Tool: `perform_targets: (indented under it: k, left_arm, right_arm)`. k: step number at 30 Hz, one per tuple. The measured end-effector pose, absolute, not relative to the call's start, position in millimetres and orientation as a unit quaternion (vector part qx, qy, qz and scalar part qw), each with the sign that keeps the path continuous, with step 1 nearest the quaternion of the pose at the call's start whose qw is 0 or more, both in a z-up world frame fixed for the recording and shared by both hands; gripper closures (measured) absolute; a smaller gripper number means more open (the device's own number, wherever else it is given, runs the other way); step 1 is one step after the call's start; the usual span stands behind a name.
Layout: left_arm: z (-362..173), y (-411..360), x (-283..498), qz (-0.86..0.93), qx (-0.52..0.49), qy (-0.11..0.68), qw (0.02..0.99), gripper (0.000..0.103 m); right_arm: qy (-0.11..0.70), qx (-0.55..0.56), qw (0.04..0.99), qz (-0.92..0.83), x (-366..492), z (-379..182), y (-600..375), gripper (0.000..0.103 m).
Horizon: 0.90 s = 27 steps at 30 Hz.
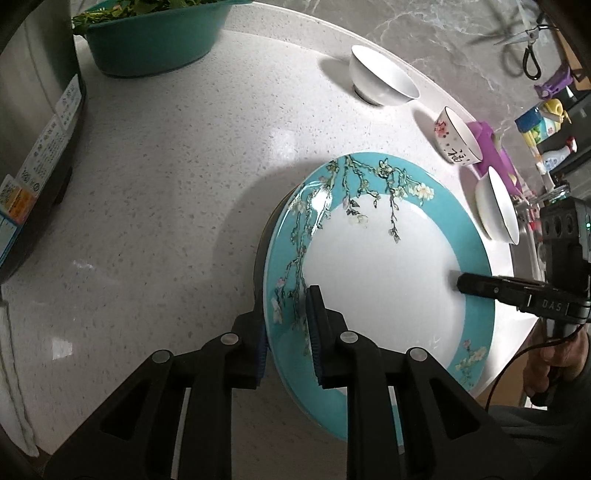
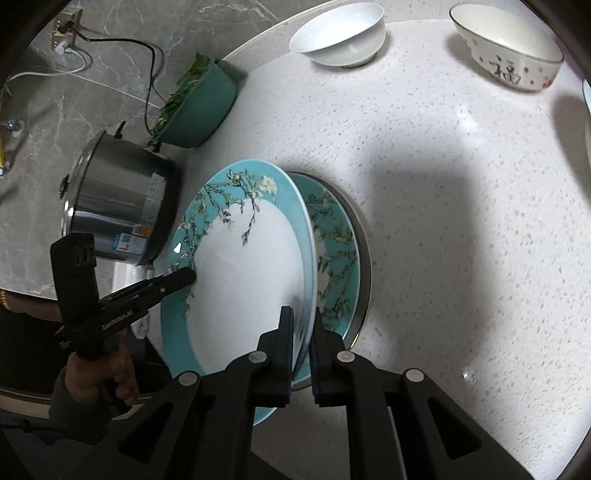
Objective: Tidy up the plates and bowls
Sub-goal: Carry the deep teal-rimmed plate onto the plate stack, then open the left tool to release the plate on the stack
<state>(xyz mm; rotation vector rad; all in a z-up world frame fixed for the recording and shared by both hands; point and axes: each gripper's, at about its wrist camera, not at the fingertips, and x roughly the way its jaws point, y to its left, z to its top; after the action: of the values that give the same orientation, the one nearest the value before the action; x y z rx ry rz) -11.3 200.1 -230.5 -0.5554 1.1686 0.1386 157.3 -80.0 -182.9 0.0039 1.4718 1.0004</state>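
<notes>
A teal-rimmed plate with a blossom pattern (image 1: 384, 273) is held tilted above the white counter, also in the right wrist view (image 2: 243, 277). My left gripper (image 1: 288, 332) is shut on its near rim. My right gripper (image 2: 301, 347) is shut on the opposite rim and shows in the left wrist view (image 1: 480, 286). A second matching plate (image 2: 338, 251) lies flat under it. A plain white bowl (image 1: 380, 79) (image 2: 340, 35), a patterned bowl (image 1: 458, 138) (image 2: 509, 62) and another white bowl (image 1: 496, 205) stand further back.
A steel cooker pot (image 2: 118, 206) (image 1: 33, 122) stands at the left. A teal basin of greens (image 1: 151, 33) (image 2: 195, 107) sits behind it. Purple items (image 1: 491, 147), bottles and scissors lie at the right. A folded white cloth (image 1: 14, 387) lies at the left edge.
</notes>
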Motion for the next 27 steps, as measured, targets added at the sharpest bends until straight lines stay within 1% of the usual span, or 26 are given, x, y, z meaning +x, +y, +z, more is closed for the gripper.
perform_targets:
  k: [6, 21, 26, 27]
  left_arm:
    - [-239.6, 196.2, -1.9, 0.058, -0.243, 0.551, 0.796, 0.085]
    - [-238.6, 178.1, 10.7, 0.059, -0.197, 0.547, 0.811, 0.084]
    - [-240.1, 172.4, 12.2, 0.078, -0.159, 0.55, 0.816, 0.081]
    - [-240.3, 173.6, 10.8, 0.078, -0.158, 0.55, 0.817, 0.081]
  right_arm:
    - [0.627, -0.039, 0.653, 0.422, 151.1, -182.1, -69.2, 0.091]
    - [0.596, -0.103, 0.684, 0.409, 135.5, -187.2, -60.7, 0.084]
    - [0.571, -0.141, 0.699, 0.406, 125.2, -184.2, -52.5, 0.082]
    - [0.562, -0.154, 0.704, 0.405, 122.0, -182.3, -50.1, 0.08]
